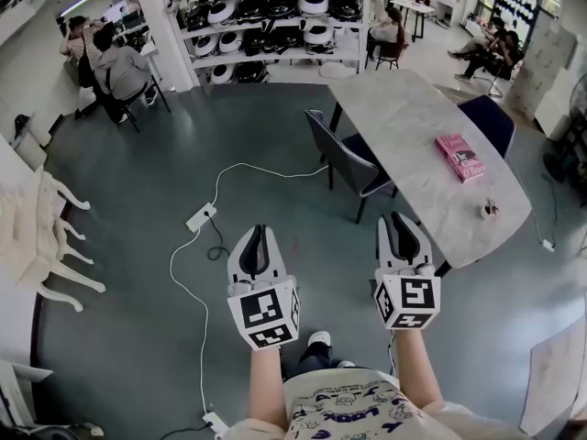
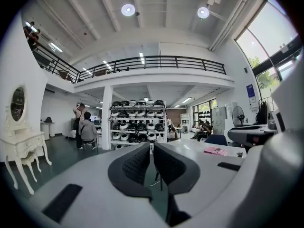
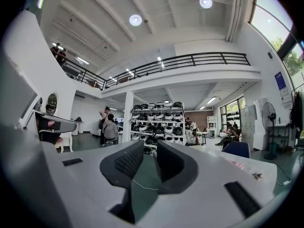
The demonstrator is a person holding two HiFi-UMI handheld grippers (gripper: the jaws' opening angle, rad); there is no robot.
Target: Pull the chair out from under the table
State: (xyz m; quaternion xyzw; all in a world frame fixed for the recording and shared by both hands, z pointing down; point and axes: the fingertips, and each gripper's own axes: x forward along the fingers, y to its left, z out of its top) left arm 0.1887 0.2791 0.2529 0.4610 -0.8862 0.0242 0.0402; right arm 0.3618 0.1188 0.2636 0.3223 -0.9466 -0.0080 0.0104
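Approach: dark grey padded chair point(image 1: 356, 165) at one o'clock. My left gripper point(image 1: 259, 236) closed, right gripper point(image 1: 400, 223) slightly parted, both empty; should widen for backrest point(image 1: 321, 142).

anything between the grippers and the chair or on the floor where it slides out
Only bare floor separates the left gripper and right gripper from the chair. A white cable from the power strip lies by the chair's legs, likely in its path.

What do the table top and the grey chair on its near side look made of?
The table top looks like pale marble or marble-print laminate: mottled grey veining, matte sheen. The chair seems padded in dark grey fabric or leatherette: it has smooth cushioned surfaces, and the weave is too small to tell.
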